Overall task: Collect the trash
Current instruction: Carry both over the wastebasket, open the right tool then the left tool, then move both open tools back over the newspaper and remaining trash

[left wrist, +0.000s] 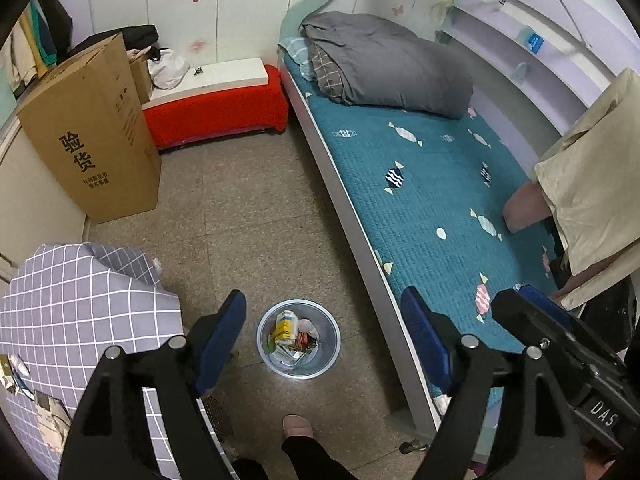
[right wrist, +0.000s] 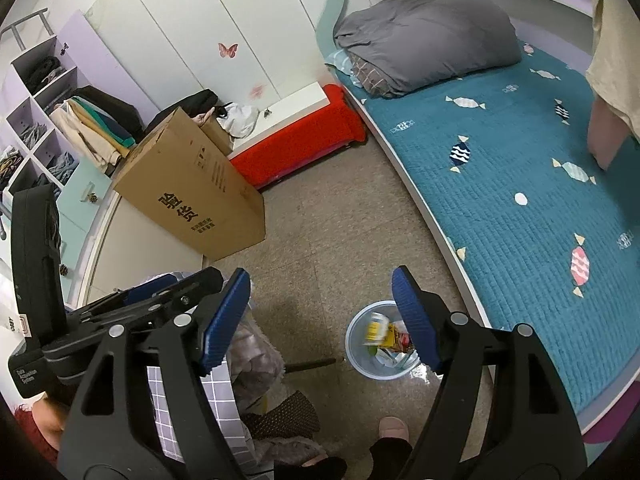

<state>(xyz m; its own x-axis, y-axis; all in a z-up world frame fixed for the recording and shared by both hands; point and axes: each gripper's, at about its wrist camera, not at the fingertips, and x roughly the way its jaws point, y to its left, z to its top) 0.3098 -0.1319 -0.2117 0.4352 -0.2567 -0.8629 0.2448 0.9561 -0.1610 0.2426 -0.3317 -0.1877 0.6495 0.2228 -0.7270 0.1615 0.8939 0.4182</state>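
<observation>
Both the left gripper (left wrist: pixel 324 344) and right gripper (right wrist: pixel 320 320) hung above the waste bin (left wrist: pixel 298 338) beside the bed (left wrist: pixel 420 184), jaws spread and empty, the trash (left wrist: pixel 290 334) lying inside the bin, apparently just dropped.

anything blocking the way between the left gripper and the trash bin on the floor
Nothing visible. The left gripper hangs open and empty above the trash bin, with only bare floor around the bin; the bed and checked cloth lie off to its sides.

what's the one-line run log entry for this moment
task: collect trash | left gripper: open, empty, above bin | right gripper: open, empty | bin: on floor beside bed, holds wrappers
</observation>
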